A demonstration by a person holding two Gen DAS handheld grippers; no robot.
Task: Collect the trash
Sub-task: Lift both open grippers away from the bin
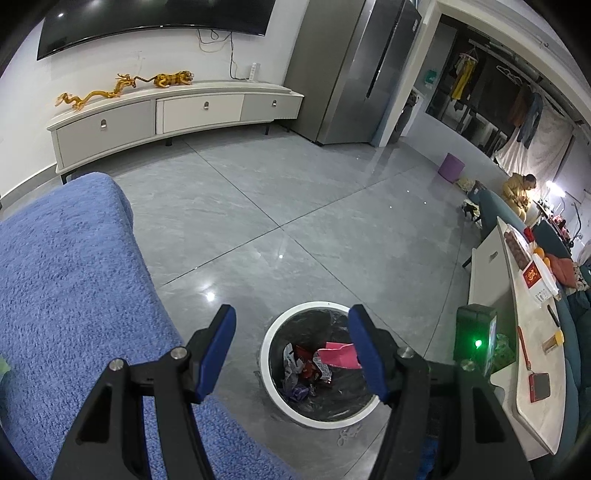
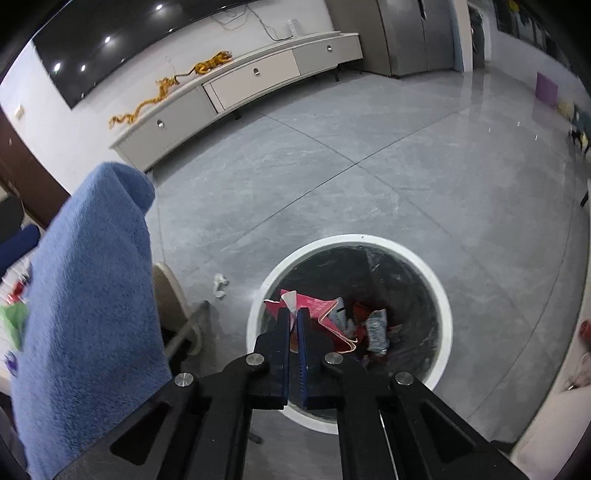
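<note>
blue-padded right gripper (image 2: 294, 314) angled down, pinching tissue (image 2: 289, 298).

Both wrist views angled steeply down at grey floor (image 1: 295, 206), fairly near. Left looks from farther back, bin (image 1: 314, 415) low in frame; right sits closer above bin (image 2: 441, 295). Shared: bin, blue towel (image 1: 66, 266), TV cabinet (image 2: 255, 79), fridge (image 1: 354, 70).

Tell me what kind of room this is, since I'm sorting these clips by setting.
Most likely a home living room: a wall-mounted television hangs above a long low TV cabinet bearing golden dragon figurines, and a tall refrigerator stands at the cabinet's end. A white-rimmed trash bin sits on the grey tiled floor.
</note>
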